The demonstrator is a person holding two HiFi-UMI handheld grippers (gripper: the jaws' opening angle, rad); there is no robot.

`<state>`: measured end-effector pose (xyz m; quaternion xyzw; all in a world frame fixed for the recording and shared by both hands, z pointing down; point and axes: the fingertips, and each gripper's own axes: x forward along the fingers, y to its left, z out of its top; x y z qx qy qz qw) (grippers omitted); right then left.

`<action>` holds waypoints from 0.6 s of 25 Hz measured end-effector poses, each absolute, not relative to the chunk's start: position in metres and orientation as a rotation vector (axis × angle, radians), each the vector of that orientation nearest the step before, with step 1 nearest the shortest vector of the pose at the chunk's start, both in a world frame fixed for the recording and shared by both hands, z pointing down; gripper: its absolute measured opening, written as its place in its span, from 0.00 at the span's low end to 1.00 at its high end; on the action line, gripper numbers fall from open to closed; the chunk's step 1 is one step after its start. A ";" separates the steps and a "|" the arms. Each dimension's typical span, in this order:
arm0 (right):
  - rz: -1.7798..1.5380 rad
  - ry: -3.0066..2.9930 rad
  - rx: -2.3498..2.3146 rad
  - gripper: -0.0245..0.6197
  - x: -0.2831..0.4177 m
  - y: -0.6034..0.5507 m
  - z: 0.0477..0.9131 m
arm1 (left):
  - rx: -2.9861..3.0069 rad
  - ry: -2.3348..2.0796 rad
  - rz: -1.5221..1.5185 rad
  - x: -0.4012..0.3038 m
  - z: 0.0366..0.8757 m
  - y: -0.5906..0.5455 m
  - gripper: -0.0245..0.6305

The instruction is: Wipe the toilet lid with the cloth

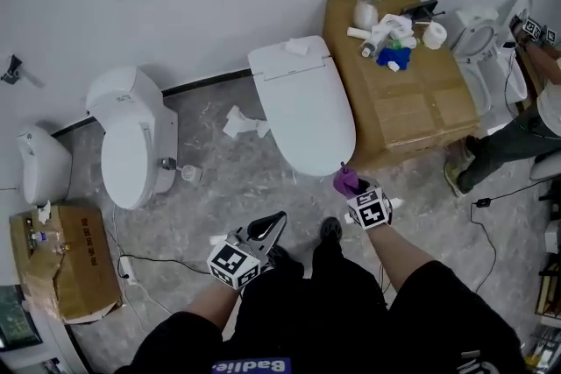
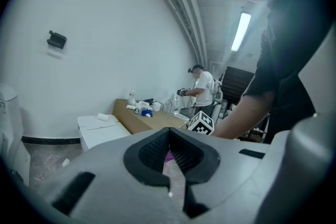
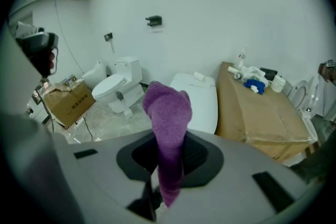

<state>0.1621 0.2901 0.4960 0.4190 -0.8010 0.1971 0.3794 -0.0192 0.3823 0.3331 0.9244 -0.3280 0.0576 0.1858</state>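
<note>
The right claw (image 3: 168, 159) is clamped on a purple cloth (image 3: 168, 113), which sticks up out of its jaws in a folded wad. In the head view this claw (image 1: 350, 183) holds the cloth (image 1: 345, 180) just in front of the near end of the white toilet lid (image 1: 307, 105), which is closed. The left claw (image 2: 169, 153) is closed, pad against pad, and sits lower left of the right one, near the person's legs (image 1: 267, 229). A large cardboard box (image 1: 412, 96) stands right beside the toilet, with bottles and a paper roll on top. A second toilet (image 1: 131, 140) stands well to the left. Another person (image 1: 526, 131) is at the right edge.
</note>
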 end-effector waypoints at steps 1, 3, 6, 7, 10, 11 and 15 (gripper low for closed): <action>0.501 -2.074 1.080 0.15 0.158 0.297 0.475 | 2.617 -0.907 0.153 -0.016 0.325 0.387 0.06; 0.504 -2.136 1.103 0.15 0.149 0.312 0.435 | 2.629 -0.879 0.136 -0.012 0.311 0.397 0.06; 0.510 -2.236 1.133 0.15 0.137 0.333 0.384 | 2.640 -0.857 0.134 -0.007 0.291 0.405 0.06; 0.514 -2.268 1.138 0.15 0.135 0.339 0.369 | 2.650 -0.853 0.131 -0.004 0.283 0.407 0.06; 0.516 -2.384 1.118 0.15 0.123 0.351 0.324 | 2.676 -0.872 0.087 0.003 0.253 0.408 0.06; 0.507 -2.430 1.095 0.15 0.118 0.354 0.308 | 2.676 -0.894 0.067 0.005 0.242 0.406 0.06; 0.434 -2.596 0.986 0.15 0.107 0.364 0.239 | 2.668 -0.977 -0.020 0.015 0.198 0.402 0.06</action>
